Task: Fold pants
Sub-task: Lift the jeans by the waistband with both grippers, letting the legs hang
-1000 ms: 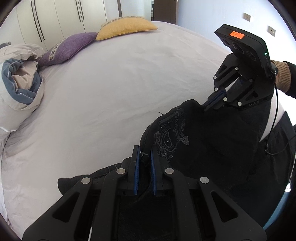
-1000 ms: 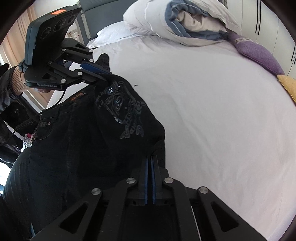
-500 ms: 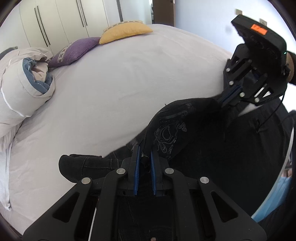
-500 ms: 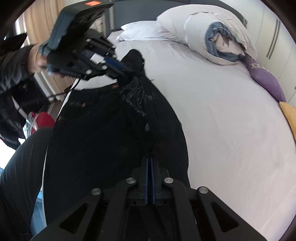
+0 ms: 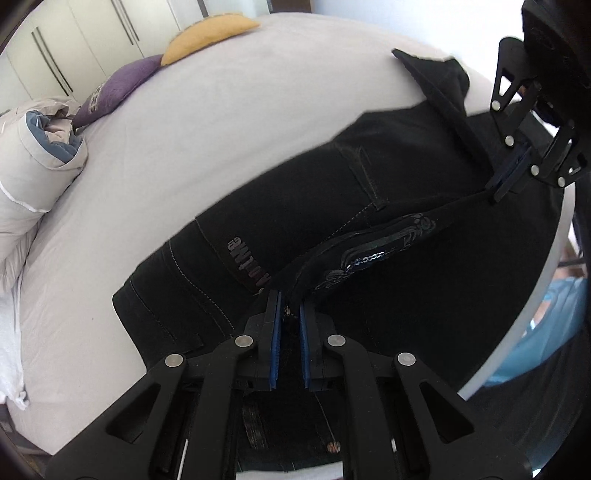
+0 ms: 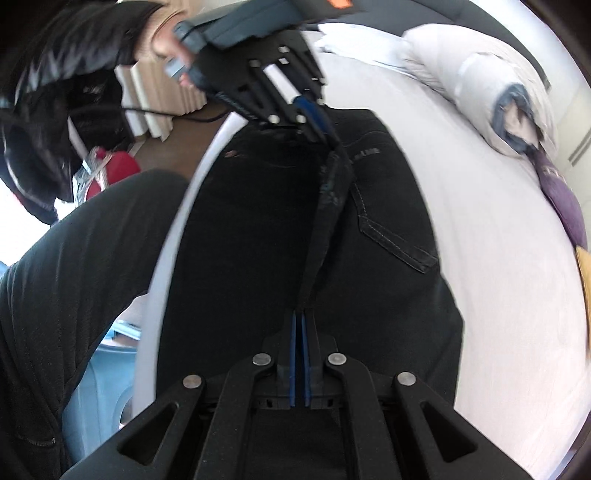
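Observation:
Black pants [image 5: 369, 206] lie spread on the pale bed sheet [image 5: 221, 110] close to the bed's near edge. A taut ridge of fabric with a sequinned pocket [image 5: 376, 254] runs between both grippers. At the bottom of the left wrist view, my left gripper [image 5: 288, 310] is shut on one end of that ridge. My right gripper [image 5: 498, 192] pinches the other end at upper right. In the right wrist view the right gripper [image 6: 300, 317] is shut on the pants [image 6: 258, 236], and the left gripper [image 6: 325, 133], held by a hand [image 6: 166, 40], grips the far end.
A rolled duvet [image 5: 40, 166] lies at the bed's left, with a purple pillow [image 5: 118, 88] and a yellow pillow [image 5: 210, 33] beyond it by the wardrobe doors [image 5: 55, 48]. Past the bed's edge are a person's dark-clad leg [image 6: 74, 277] and a light blue object [image 6: 99, 387].
Both grippers have swung sideways with the fabric. The bunched pants now lie flatter along the bed's edge, and the ridge between the grippers has pulled tight.

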`<action>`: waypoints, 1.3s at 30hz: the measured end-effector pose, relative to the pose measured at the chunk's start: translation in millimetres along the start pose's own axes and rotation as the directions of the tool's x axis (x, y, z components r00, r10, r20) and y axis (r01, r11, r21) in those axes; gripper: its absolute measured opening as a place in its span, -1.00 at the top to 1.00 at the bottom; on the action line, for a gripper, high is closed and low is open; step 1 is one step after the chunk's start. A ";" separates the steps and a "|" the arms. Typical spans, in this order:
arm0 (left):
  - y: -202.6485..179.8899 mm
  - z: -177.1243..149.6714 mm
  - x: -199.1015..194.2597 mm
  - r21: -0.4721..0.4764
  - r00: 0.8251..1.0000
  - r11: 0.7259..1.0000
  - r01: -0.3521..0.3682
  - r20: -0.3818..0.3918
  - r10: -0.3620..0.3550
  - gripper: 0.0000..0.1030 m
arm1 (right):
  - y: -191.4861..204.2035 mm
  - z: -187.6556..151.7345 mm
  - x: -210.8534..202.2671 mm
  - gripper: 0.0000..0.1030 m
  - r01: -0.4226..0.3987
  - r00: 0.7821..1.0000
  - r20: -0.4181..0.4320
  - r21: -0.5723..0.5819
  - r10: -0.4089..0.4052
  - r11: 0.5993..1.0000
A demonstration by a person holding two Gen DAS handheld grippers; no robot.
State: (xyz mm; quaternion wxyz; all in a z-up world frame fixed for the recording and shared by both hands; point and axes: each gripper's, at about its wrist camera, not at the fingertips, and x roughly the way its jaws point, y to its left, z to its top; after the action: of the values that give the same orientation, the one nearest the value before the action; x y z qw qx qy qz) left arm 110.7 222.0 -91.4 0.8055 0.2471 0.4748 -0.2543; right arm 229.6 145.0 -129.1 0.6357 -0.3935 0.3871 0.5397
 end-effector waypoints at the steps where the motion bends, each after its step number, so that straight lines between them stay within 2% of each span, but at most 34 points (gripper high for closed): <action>1: -5.4 -5.0 0.4 0.016 1.000 1.000 -0.010 -0.010 0.010 0.85 | 11.1 0.7 3.4 0.93 0.018 1.000 -0.013 -0.033 -0.018 0.999; 3: -17.1 -15.0 0.7 0.056 0.999 0.998 -0.031 -0.030 0.033 0.85 | 33.6 1.6 11.9 0.93 0.053 0.997 -0.042 -0.105 -0.058 0.993; 6: -26.5 -26.7 5.4 0.107 0.996 0.993 -0.059 -0.056 0.065 0.85 | 54.8 5.1 18.2 0.93 0.033 0.998 -0.048 -0.126 -0.040 0.991; 8: -34.4 -36.3 10.9 0.146 0.993 0.986 -0.077 -0.075 0.089 0.85 | 68.5 5.7 24.3 0.93 0.057 0.996 -0.063 -0.160 -0.068 0.985; 12: -36.5 -40.6 17.3 0.159 0.992 0.984 -0.079 -0.082 0.093 0.85 | 83.1 6.6 26.2 0.93 0.055 0.995 -0.067 -0.170 -0.068 0.984; 17: -41.6 -47.2 31.3 0.219 0.987 0.971 -0.095 -0.103 0.120 0.85 | 90.8 5.1 33.6 0.93 0.080 0.991 -0.086 -0.204 -0.100 0.976; 29: -49.6 -54.0 43.7 0.231 0.987 0.967 -0.108 -0.091 0.132 0.85 | 99.4 0.5 30.2 0.92 0.105 0.986 -0.098 -0.259 -0.134 0.960; 30: -53.5 -63.0 41.1 0.229 0.987 0.967 -0.111 -0.088 0.135 0.85 | 99.6 -0.4 29.4 0.92 0.106 0.986 -0.098 -0.264 -0.136 0.959; 34: -51.2 -74.5 41.1 0.197 0.986 0.973 -0.121 -0.093 0.141 0.72 | 102.9 -2.0 33.1 0.92 0.107 0.983 -0.114 -0.270 -0.142 0.957; 36: -51.8 -75.0 39.2 0.188 0.982 0.974 -0.127 -0.114 0.150 0.66 | 104.6 -3.7 37.2 0.91 0.116 0.981 -0.114 -0.287 -0.154 0.951; 39: -44.7 -79.6 33.8 0.174 0.976 0.977 -0.124 -0.155 0.152 0.57 | 98.7 -5.2 41.2 0.89 0.106 0.983 -0.120 -0.253 -0.139 0.962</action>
State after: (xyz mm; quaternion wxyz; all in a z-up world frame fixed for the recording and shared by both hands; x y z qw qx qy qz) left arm 45.3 233.6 -162.5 0.7556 0.3652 0.4999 -0.2138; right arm 136.4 166.6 -177.1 0.5864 -0.5282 0.3347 0.5149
